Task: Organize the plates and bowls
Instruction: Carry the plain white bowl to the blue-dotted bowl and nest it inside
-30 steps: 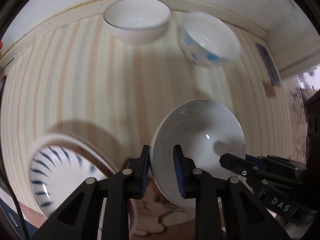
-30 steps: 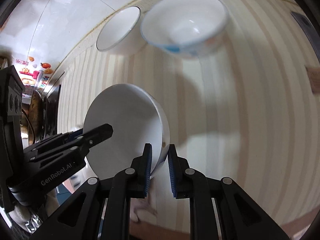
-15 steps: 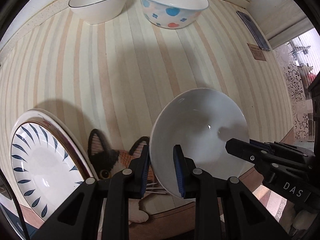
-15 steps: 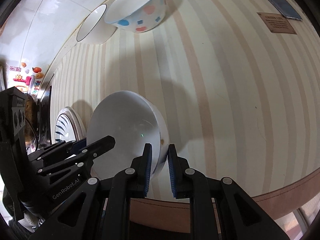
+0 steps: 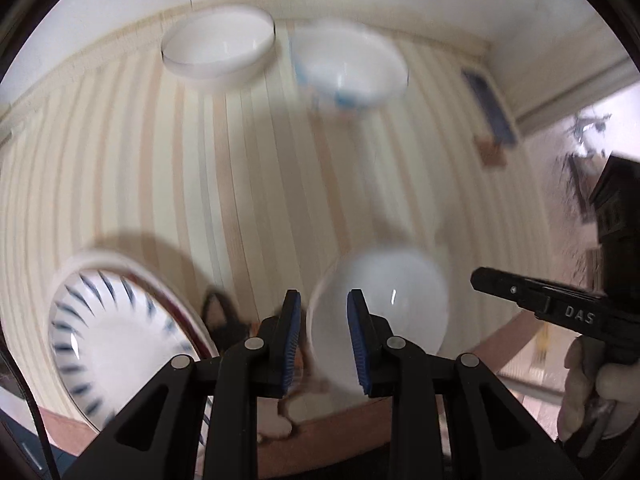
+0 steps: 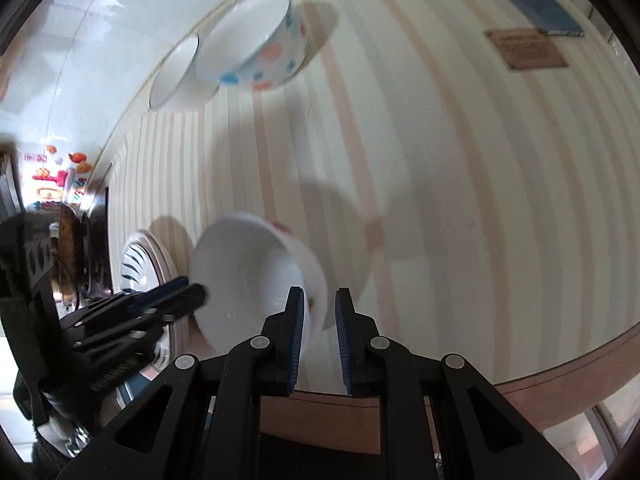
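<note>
Beside the striped plate, the white bowl has come down onto the counter.
The right tool has backed off the rim, jaws parted; whether the left tool grips it cannot be told.

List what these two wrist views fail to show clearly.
- Left wrist view: motion blur smears the spotted bowl and white bowl; whether the left gripper grips its rim is unclear.
- Right wrist view: the left gripper's body hides most of the striped plate.
</note>
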`<move>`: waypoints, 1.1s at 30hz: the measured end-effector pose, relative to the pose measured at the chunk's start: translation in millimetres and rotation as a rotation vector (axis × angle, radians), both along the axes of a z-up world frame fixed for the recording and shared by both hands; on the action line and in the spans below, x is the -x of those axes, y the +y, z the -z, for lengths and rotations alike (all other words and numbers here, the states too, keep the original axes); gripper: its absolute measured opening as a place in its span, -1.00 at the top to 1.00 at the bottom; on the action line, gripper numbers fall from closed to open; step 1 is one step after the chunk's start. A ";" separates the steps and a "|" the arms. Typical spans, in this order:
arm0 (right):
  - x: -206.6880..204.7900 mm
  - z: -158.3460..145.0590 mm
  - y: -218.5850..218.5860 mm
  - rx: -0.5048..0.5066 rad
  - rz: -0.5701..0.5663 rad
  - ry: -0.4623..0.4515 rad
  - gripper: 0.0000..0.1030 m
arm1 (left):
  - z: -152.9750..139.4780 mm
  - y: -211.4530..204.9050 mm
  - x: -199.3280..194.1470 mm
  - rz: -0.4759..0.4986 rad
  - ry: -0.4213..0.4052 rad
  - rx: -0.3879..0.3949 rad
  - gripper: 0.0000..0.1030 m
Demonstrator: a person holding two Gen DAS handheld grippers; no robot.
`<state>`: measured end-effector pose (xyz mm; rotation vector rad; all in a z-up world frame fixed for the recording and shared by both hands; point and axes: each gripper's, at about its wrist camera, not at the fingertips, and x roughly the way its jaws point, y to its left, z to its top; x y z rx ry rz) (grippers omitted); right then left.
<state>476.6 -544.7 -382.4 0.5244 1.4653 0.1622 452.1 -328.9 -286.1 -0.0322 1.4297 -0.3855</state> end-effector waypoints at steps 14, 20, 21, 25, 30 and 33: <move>-151.1 -25.8 -57.4 -0.125 0.056 -0.081 0.18 | 26.7 -33.9 -155.8 -0.130 0.045 0.005 0.45; -209.8 -0.9 -41.6 -0.108 0.007 -0.091 0.17 | 55.9 -45.1 -168.9 -0.152 0.075 -0.049 0.46; -218.4 7.9 -39.5 -0.105 0.005 -0.078 0.17 | 57.8 -45.9 -169.8 -0.156 0.067 -0.046 0.46; -227.9 26.3 -30.3 -0.089 -0.017 -0.084 0.61 | 57.4 -45.5 -170.3 -0.157 0.038 -0.040 0.47; -229.1 29.3 -22.9 -0.063 -0.033 -0.097 0.64 | 50.1 -44.4 -168.3 -0.143 0.006 -0.024 0.48; -228.2 29.0 -15.6 -0.042 -0.043 -0.095 0.64 | 37.5 -43.1 -163.3 -0.124 -0.023 -0.023 0.48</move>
